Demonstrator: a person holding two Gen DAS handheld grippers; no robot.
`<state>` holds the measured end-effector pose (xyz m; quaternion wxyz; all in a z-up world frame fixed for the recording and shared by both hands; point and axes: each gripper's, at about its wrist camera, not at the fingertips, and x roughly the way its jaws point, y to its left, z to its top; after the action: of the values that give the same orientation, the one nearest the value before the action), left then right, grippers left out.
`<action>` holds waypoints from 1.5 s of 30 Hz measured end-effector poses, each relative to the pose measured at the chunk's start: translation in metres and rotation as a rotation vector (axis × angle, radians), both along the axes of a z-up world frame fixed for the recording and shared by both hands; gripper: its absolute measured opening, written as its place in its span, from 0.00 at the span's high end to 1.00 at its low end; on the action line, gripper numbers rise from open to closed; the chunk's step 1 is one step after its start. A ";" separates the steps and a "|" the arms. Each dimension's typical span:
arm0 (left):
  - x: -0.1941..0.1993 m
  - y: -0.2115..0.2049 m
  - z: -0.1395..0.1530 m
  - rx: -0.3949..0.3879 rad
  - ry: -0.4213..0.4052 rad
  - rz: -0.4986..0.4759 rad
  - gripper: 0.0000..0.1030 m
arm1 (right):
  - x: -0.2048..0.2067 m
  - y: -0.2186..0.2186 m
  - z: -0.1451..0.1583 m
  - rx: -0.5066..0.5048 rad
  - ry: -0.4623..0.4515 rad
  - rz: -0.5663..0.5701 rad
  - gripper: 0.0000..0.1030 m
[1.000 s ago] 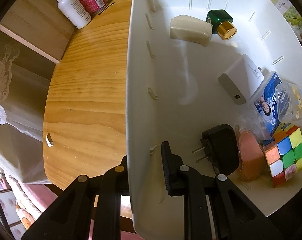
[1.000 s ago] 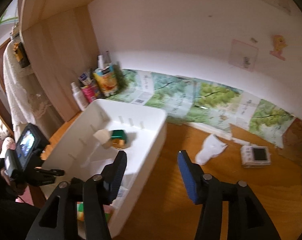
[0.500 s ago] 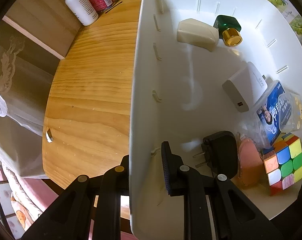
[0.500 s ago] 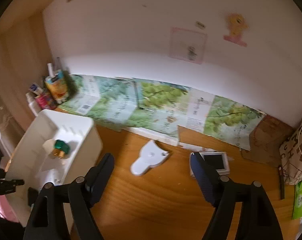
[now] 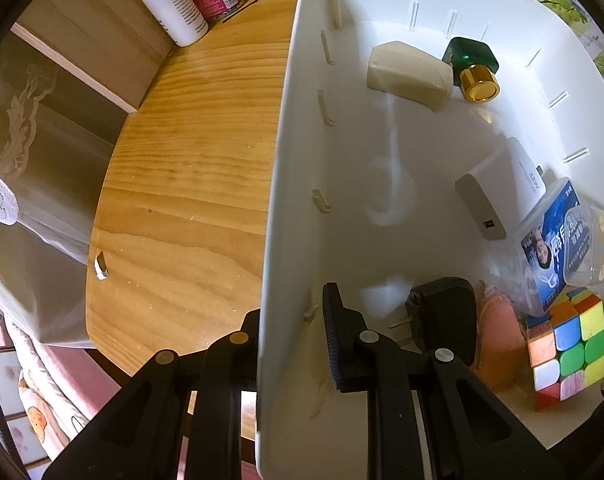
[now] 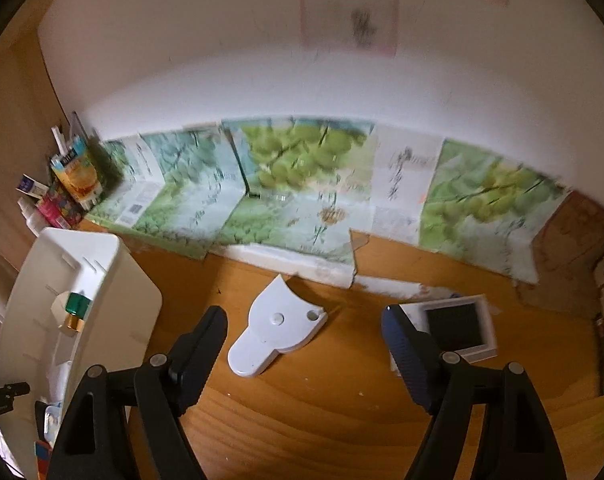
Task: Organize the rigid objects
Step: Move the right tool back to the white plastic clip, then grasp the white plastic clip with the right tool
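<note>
White plastic bin (image 5: 381,184): smooth, rounded corners, slotted walls; stands at the left end of the wooden table (image 5: 190,184), near its rounded edge.
Wooden table: pale pine grain, glossy.
Left gripper (image 5: 290,320): black, jaws narrow, clamped on the bin's near wall, one finger inside and one outside.
Right gripper (image 6: 302,344): black fingers, blue ribbed pad on one; jaws wide and holding nothing, above bare table between the bin and the small screen unit (image 6: 453,328).
White flat piece (image 6: 278,328): smooth plastic, fan-shaped with a rounded stem, lying mid-table near the back edge.
Bin contents: cream soap-like block (image 5: 407,74) and green bottle with gold cap (image 5: 471,68) at the far corner; white charger (image 5: 497,192) by the right wall; clear box with blue label (image 5: 553,240), writing too small to read; black plug adapter (image 5: 441,316), orange rounded item (image 5: 501,340) and colour cube (image 5: 565,348) at the near corner.
</note>
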<state>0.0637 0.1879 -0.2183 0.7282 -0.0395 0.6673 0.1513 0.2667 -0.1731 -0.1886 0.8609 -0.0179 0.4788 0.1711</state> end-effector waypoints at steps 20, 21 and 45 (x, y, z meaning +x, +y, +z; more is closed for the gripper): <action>0.018 0.004 -0.003 0.006 0.024 0.009 0.80 | 0.026 0.037 -0.063 -0.055 0.176 -0.007 0.22; 0.019 0.004 -0.003 0.006 0.025 0.008 0.80 | 0.026 0.039 -0.064 -0.063 0.171 -0.001 0.22; 0.023 -0.001 0.000 0.000 0.007 -0.034 0.80 | 0.006 0.049 -0.050 -0.106 0.169 0.035 0.45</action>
<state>0.0864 0.1867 -0.2185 0.7282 -0.0273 0.6705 0.1391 0.2726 -0.1243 -0.2387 0.8122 -0.0574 0.5577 0.1611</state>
